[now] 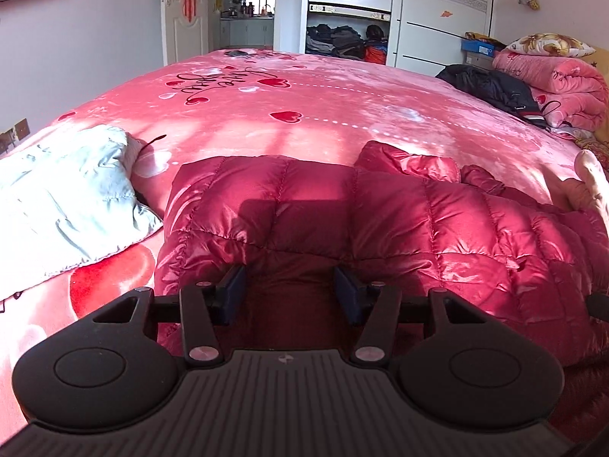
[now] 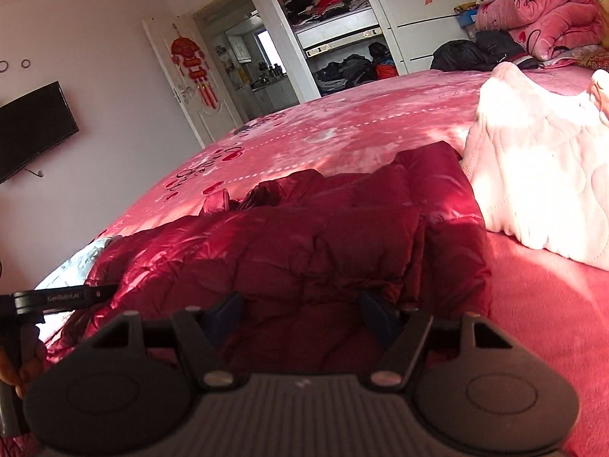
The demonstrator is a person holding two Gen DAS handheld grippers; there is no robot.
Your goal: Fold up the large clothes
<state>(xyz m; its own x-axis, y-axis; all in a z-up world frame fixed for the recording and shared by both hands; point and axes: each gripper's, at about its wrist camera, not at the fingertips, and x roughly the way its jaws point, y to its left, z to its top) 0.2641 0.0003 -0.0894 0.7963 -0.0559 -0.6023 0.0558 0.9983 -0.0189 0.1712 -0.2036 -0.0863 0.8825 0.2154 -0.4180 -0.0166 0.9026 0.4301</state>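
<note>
A dark red quilted down jacket [image 1: 399, 221] lies on the pink heart-print bed cover [image 1: 304, 106], partly folded, with a sleeve bunched at its far side. My left gripper [image 1: 291, 289] is open, its fingers apart over the jacket's near edge. In the right wrist view the same jacket [image 2: 304, 243] fills the middle. My right gripper [image 2: 300, 312] is open over its near edge, with jacket fabric between the fingers. The left gripper's body [image 2: 57, 299] shows at the left edge of that view.
A pale grey-blue padded garment [image 1: 61, 198] lies left of the jacket. A light pink quilted garment [image 2: 540, 175] lies right of it. A black coat [image 1: 491, 87] and a rolled pink blanket [image 1: 559, 83] sit at the bed's far right. An open wardrobe [image 1: 346, 11] stands behind.
</note>
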